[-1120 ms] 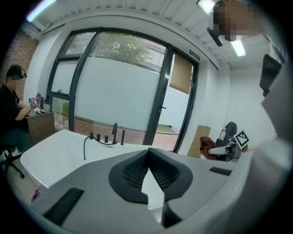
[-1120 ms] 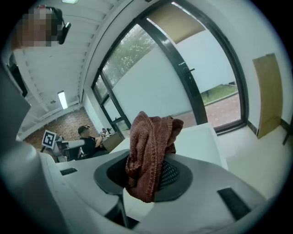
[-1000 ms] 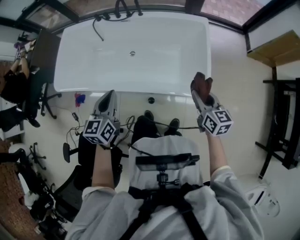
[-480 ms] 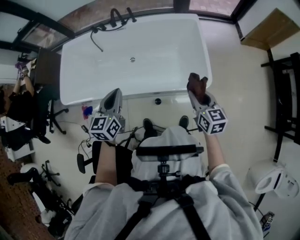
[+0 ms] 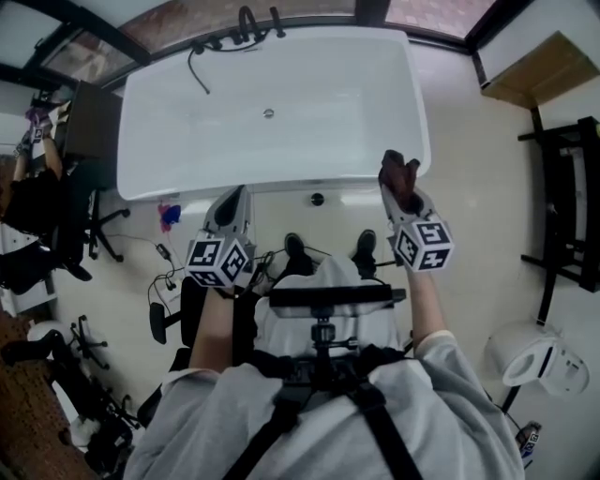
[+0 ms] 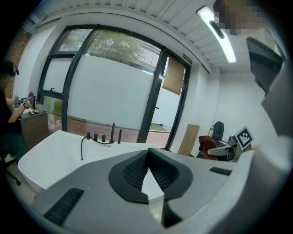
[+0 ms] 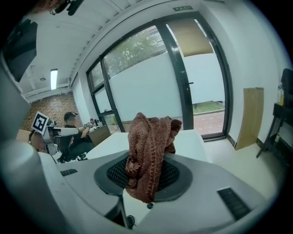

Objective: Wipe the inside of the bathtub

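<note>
Two grippers, both on the near side of the bathtub, held short of its rim.

1. Left gripper: jaws closed tip to tip, nothing between them. It sits off the near rim, left of centre.
2. Right gripper: jaws clamped on a cloth. It sits by the bathtub's near right corner.
3. Cloth, brown, knitted: pinched at its lower end, with the rest bunched loosely above the jaws. It looks soft, light and limp, and will likely flatten and drag when pressed. The present hold low on the bunch seems sound. A firm pinch is advised, since dragging it over the surface could tug it free.
4. Bathtub, white, smooth: the inside appears bare and dry, and is likely slick. Wiping is not yet begun.
5. Drain: on the bathtub floor, toward the far side.
6. Taps: dark, at the far rim, with a hose trailing into the bathtub.
</note>
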Demonstrator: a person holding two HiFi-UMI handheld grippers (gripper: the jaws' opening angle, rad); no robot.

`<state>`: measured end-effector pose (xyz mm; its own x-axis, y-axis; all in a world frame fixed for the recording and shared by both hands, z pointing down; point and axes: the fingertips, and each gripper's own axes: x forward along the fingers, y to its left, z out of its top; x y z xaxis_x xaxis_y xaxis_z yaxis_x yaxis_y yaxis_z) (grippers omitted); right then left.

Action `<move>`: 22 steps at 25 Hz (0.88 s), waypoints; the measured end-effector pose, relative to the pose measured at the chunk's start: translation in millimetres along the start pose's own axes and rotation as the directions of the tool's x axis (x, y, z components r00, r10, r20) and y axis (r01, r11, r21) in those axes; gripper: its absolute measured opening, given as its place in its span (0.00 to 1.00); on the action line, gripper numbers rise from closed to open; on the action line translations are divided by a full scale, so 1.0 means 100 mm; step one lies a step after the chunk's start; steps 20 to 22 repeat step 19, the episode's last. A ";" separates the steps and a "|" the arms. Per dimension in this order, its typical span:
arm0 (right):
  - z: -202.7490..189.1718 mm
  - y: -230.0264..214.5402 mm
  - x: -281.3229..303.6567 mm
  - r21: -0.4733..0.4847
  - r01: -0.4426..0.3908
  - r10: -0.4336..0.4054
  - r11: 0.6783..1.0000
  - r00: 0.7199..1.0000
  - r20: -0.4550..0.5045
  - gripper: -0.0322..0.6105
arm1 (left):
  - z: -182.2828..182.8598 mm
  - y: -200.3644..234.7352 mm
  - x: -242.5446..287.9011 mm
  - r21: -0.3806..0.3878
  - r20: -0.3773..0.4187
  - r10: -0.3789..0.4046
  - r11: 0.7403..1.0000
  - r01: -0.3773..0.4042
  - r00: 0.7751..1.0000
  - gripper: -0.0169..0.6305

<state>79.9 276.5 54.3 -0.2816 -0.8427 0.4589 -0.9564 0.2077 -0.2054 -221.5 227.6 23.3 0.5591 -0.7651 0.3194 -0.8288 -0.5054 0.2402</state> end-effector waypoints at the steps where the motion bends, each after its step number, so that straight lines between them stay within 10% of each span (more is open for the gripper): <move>1: 0.02 0.03 0.03 -0.003 -0.003 0.003 1.000 1.000 0.000 0.24 | 0.00 0.04 -0.01 -0.005 0.000 0.002 1.000 -0.002 1.000 0.04; 22: 0.16 -0.14 0.25 -0.026 -0.050 0.049 0.998 0.998 -0.031 0.24 | -0.01 0.06 0.02 -0.029 0.011 0.076 0.997 -0.076 0.997 0.04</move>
